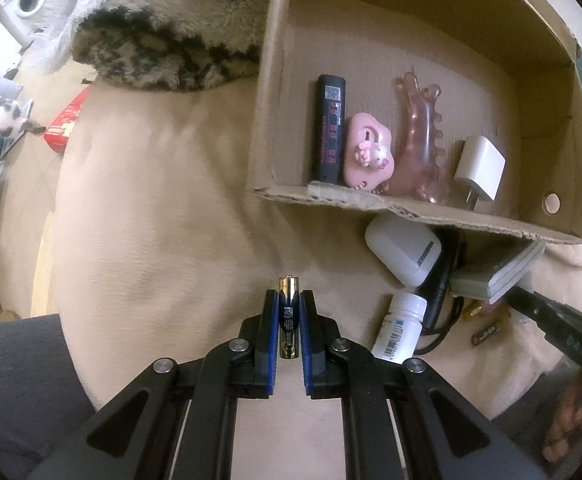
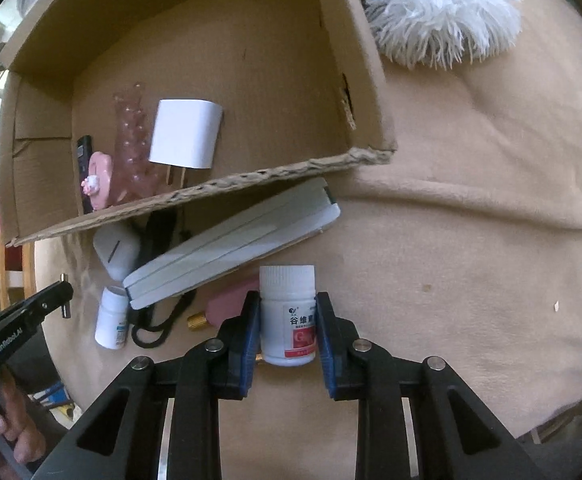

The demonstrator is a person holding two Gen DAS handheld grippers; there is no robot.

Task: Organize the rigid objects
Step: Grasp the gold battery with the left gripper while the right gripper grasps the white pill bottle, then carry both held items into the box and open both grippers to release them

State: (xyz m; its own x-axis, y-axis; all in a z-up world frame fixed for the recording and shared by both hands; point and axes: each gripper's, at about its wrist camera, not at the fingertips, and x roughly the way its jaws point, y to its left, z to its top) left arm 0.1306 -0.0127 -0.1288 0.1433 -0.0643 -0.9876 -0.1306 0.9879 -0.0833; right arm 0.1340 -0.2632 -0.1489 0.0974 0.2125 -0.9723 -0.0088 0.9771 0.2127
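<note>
Left hand-held gripper (image 1: 289,312) is clamped tight on a battery (image 1: 289,320), held clear above the beige blanket (image 1: 151,200), just off the cardboard box's (image 1: 411,210) near wall. Right hand-held gripper (image 2: 287,320) has its pads pressed on a white pill bottle (image 2: 287,316), beside the notebook (image 2: 231,248) under the box's near edge.

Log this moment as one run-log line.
left tongs: shut on battery | right tongs: shut on pill bottle | cardboard box: four items inside
</note>
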